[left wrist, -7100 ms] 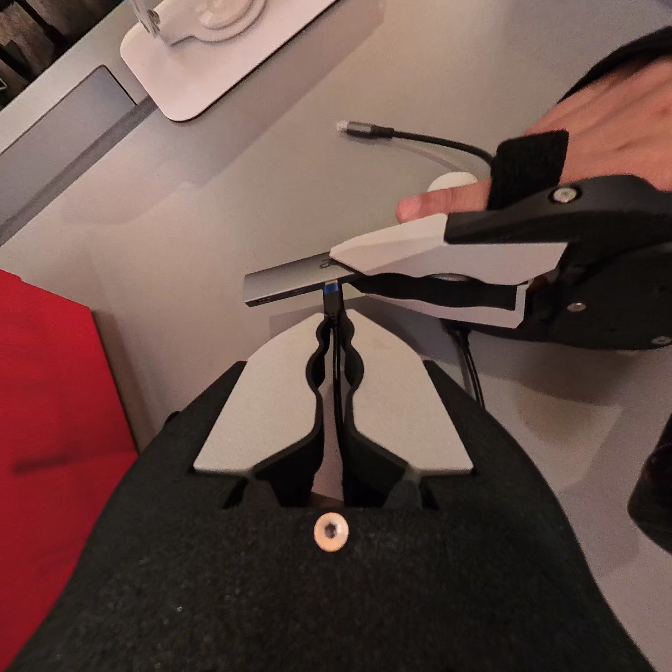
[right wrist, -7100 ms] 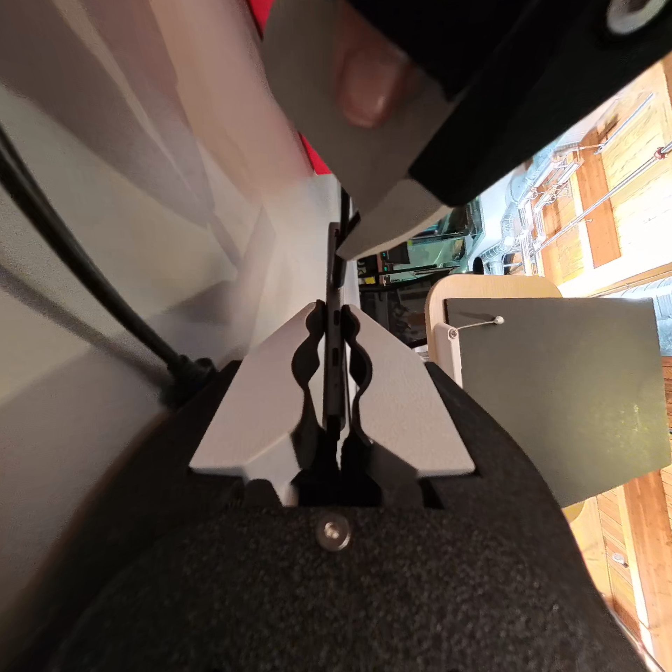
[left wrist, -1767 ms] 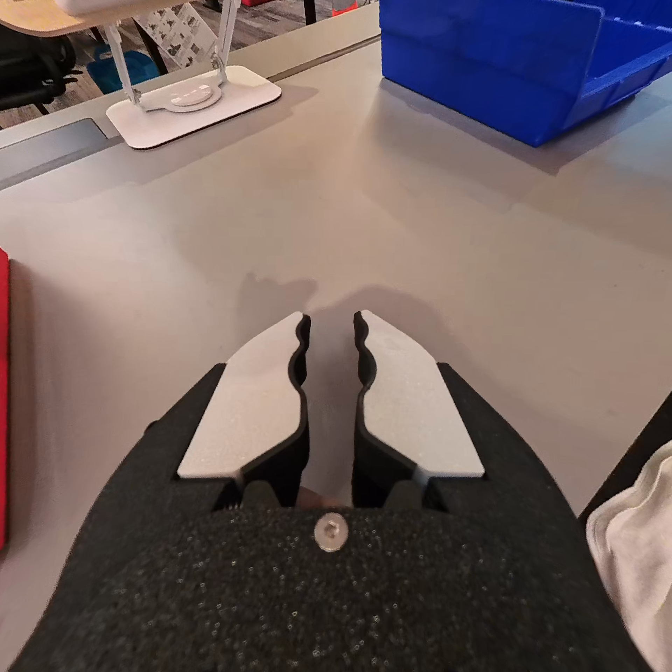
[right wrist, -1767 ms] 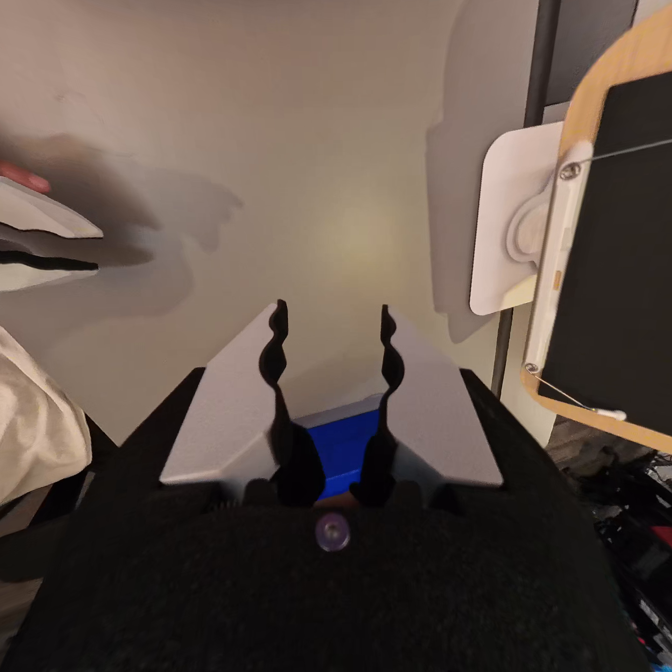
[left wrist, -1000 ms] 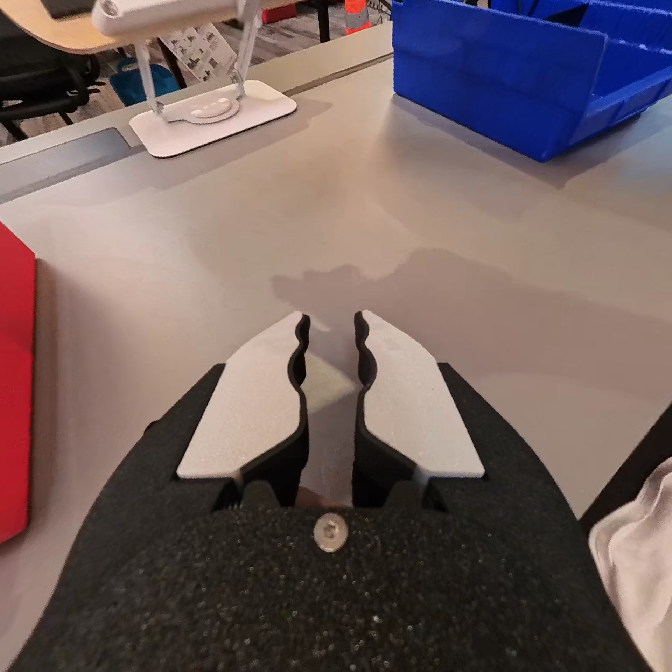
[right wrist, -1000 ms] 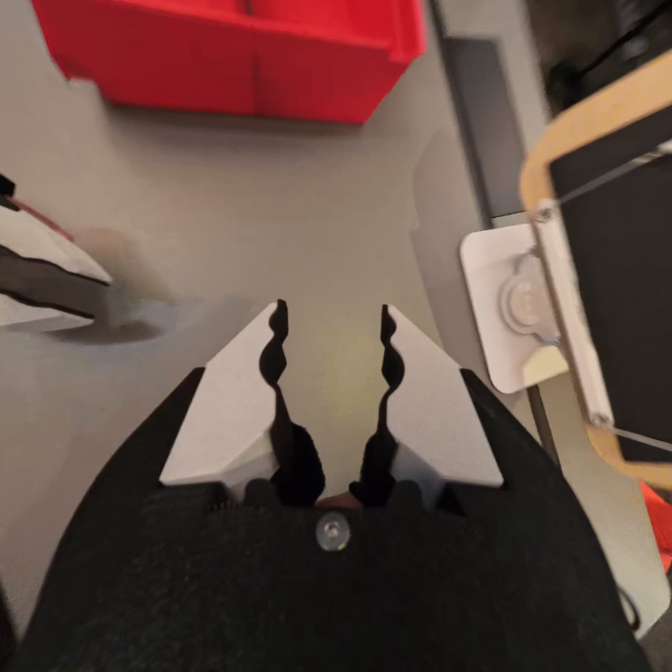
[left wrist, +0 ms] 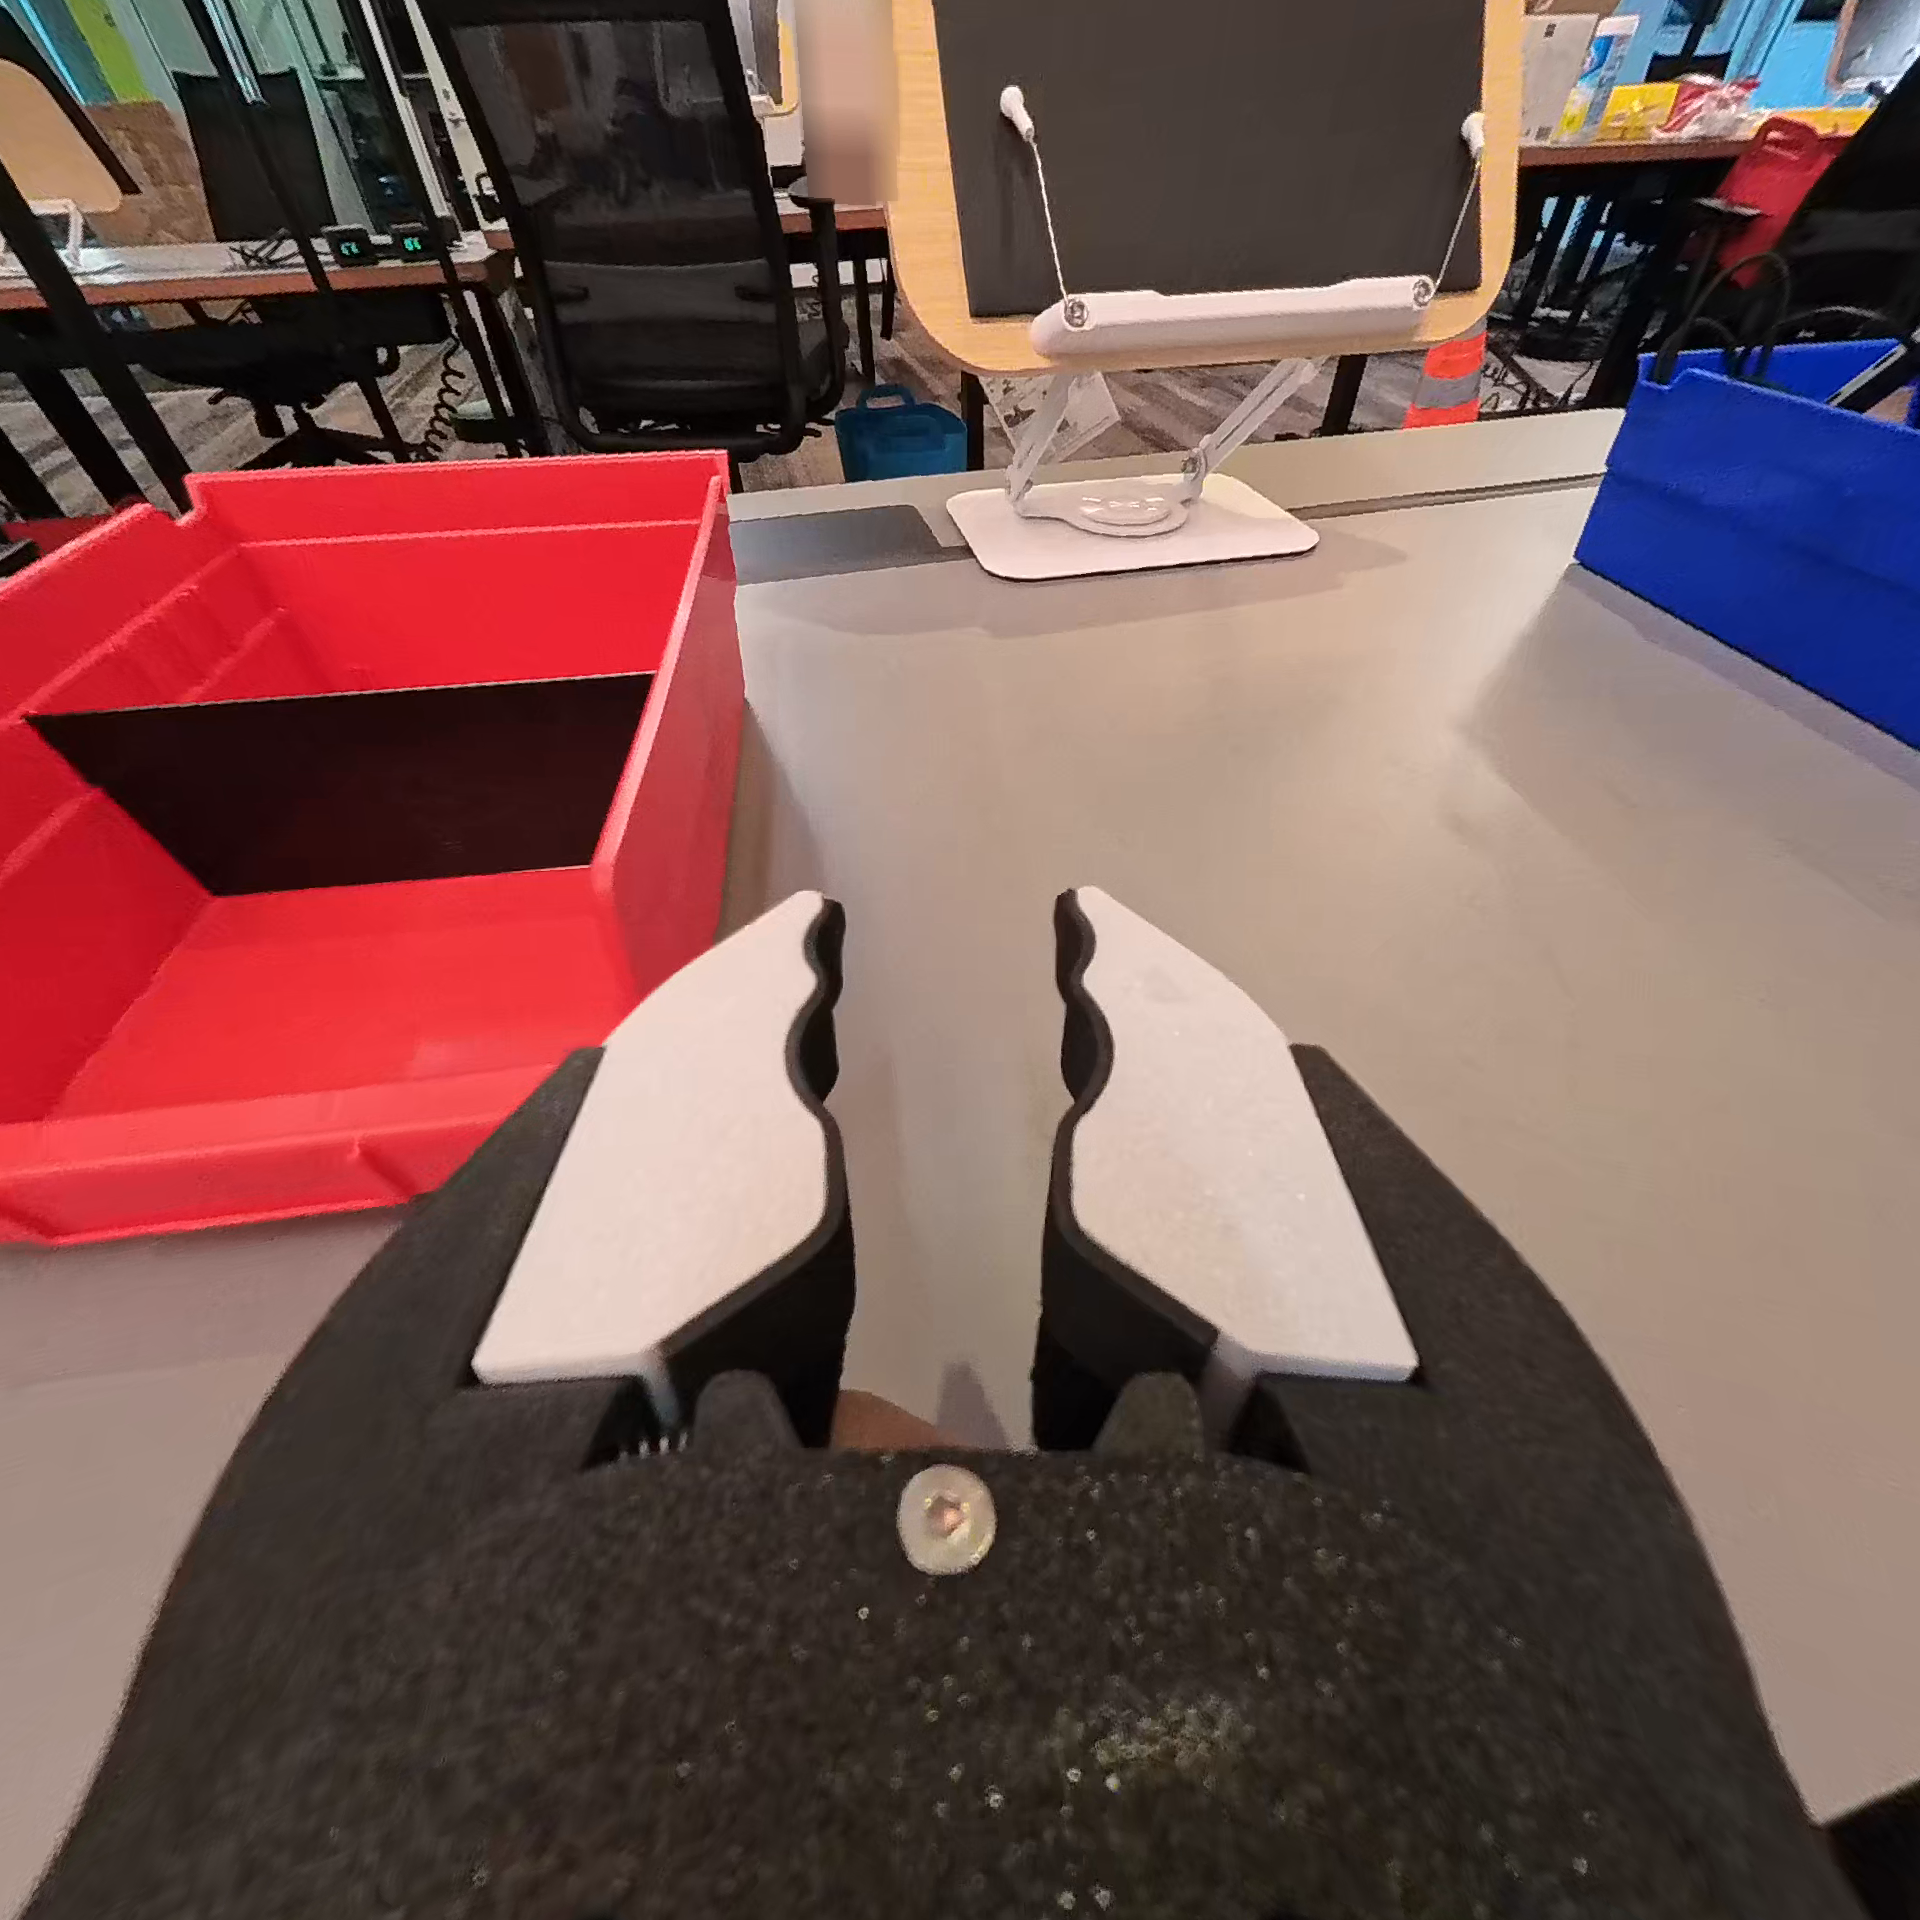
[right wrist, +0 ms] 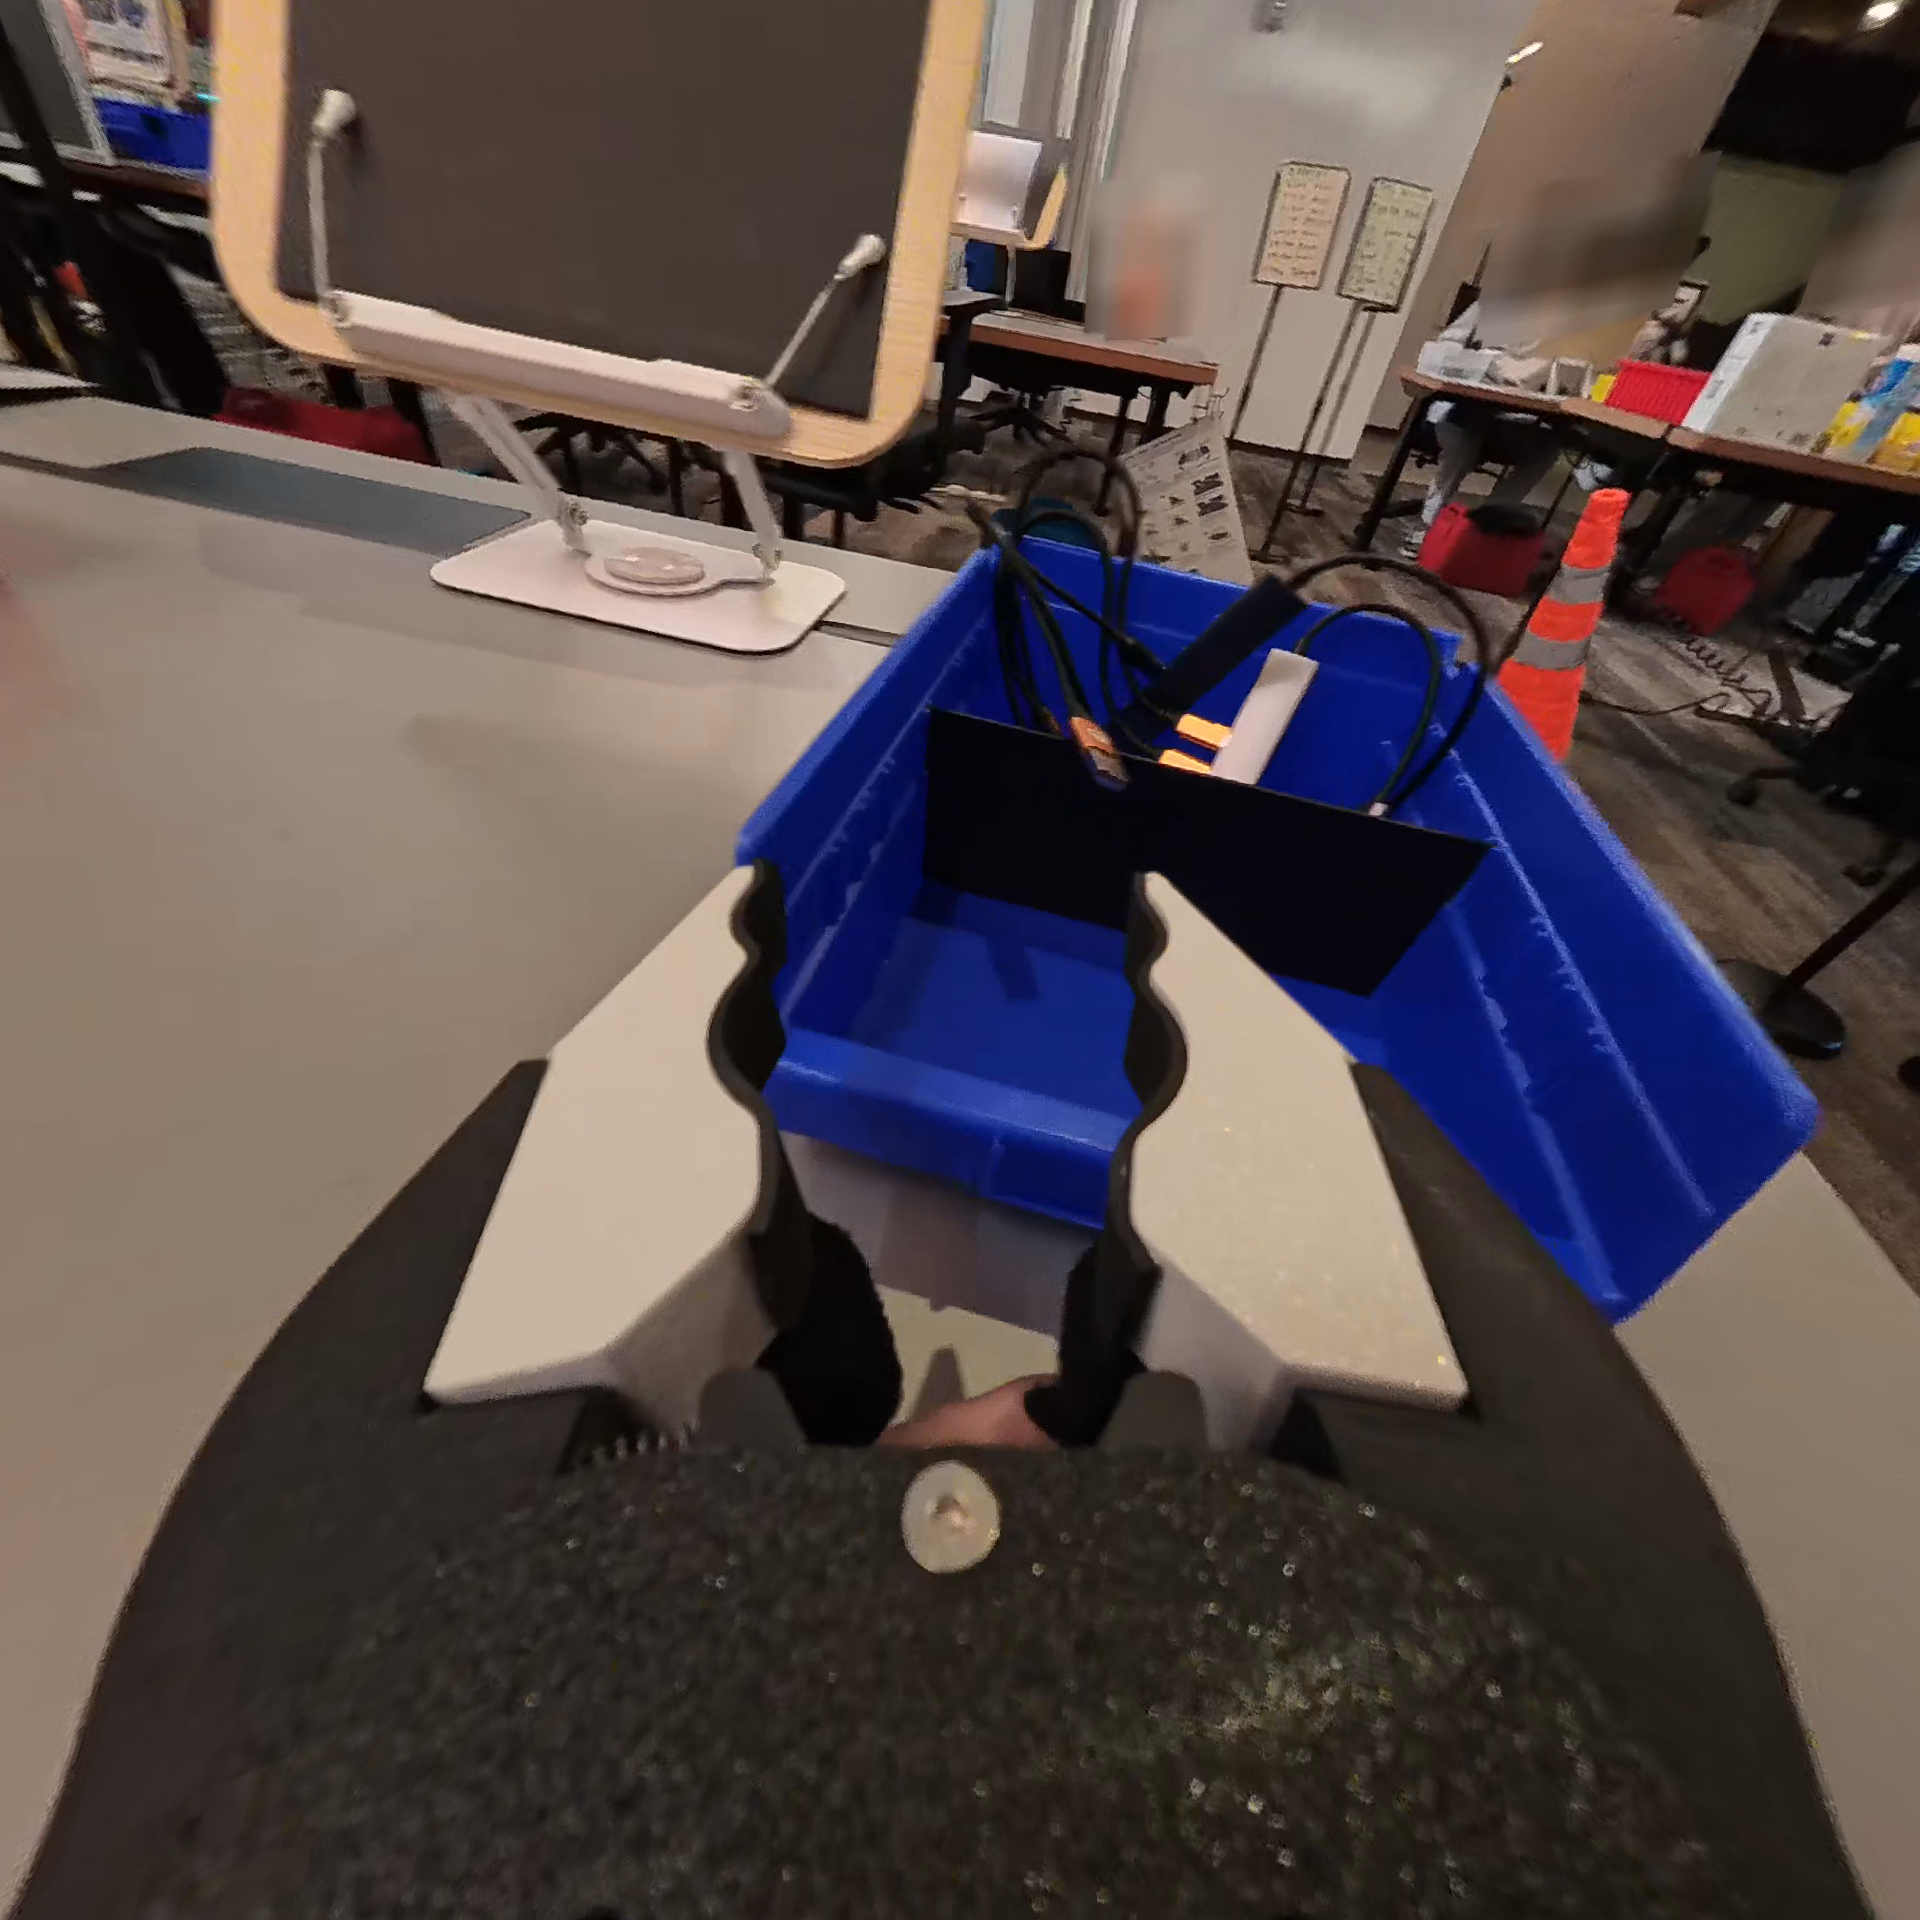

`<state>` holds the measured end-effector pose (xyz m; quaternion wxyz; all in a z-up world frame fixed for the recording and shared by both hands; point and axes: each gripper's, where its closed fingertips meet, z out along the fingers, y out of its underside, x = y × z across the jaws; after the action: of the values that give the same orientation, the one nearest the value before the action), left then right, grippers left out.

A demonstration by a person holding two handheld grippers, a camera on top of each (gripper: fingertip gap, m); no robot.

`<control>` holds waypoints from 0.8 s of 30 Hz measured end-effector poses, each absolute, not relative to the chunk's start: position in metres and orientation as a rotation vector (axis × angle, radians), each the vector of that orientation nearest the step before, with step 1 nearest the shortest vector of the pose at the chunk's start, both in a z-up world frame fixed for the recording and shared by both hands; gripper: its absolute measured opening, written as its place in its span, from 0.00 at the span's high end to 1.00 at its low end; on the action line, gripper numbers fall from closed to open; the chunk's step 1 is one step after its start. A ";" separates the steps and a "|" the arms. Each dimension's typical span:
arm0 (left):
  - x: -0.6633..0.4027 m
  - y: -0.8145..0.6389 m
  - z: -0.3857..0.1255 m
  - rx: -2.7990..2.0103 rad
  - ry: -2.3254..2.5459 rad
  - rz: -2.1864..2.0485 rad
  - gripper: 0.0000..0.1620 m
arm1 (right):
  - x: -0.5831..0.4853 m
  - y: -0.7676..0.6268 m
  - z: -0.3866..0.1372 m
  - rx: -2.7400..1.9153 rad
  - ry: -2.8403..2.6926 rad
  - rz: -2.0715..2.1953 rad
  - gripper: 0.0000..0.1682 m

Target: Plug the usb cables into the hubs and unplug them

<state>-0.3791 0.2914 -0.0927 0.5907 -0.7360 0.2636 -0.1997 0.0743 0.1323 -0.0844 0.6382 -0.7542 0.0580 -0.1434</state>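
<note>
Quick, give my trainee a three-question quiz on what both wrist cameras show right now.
1. True or false: the left hand-held gripper holds a cable.
2. Which bin has cables behind its black divider: A red bin, B blue bin?
3. Fill in: the stand sits on the grey ____.

Key: 1 false, it is open and empty. 2 B. 3 table.

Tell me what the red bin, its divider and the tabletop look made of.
Red bin: likely moulded plastic, with a smooth semi-gloss sheen and ribbed walls. Divider: a thin, flat black sheet, matte; plastic or card, unclear. Tabletop: smooth grey, probably laminate, with soft reflections.
</note>
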 end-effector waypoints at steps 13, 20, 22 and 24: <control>-0.323 0.253 -0.110 -1.724 0.827 -0.528 0.68 | -0.018 0.186 -0.122 -1.937 -0.026 -0.044 0.59; -0.167 0.177 -0.116 -1.736 1.121 -0.755 0.68 | 0.044 0.117 -0.061 -1.669 0.247 -0.322 0.70; -0.119 0.170 -0.112 -1.716 1.154 -0.760 0.69 | 0.097 0.092 -0.066 -1.675 0.487 -0.444 0.72; -0.075 0.179 -0.105 -1.725 1.106 -0.768 0.69 | 0.131 0.078 -0.088 -1.735 0.613 -0.483 0.66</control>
<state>-0.0747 0.1793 -0.1046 0.4589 -0.7003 0.4492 -0.3117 0.1314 0.0782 -0.0879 0.5809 -0.7424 0.2622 -0.2066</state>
